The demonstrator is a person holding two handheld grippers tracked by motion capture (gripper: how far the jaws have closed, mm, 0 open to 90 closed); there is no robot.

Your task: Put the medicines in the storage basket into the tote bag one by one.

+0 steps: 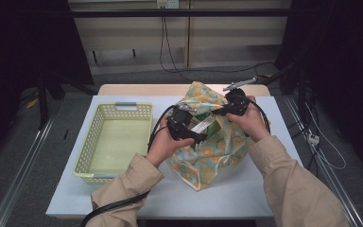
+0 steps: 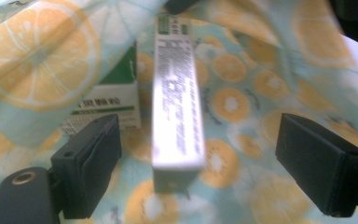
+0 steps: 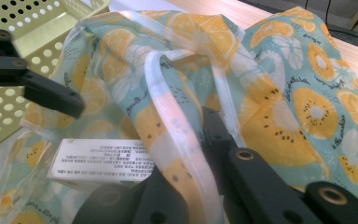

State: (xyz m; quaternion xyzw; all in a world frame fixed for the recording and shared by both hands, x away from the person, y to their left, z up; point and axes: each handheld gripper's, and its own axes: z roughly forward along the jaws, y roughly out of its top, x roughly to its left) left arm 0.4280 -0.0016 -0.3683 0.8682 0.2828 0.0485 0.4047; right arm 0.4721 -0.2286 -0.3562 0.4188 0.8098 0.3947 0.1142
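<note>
Over the white table (image 1: 123,198), my right gripper (image 3: 193,154) is clamped on the rim of the citrus-print bag (image 1: 217,146) — its mouth held up. My left gripper (image 2: 198,154) stands wide apart, the silver box (image 2: 177,98) lying loose between its jaws, beside a green-and-white box (image 2: 109,109).

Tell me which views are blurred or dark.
High view: sharp, table lit, surroundings black. Left gripper view: the silver box and fruit-print bag are soft with blur. Right gripper view: the bag's hem is bleached by glare, and the near tool is out of focus.
</note>
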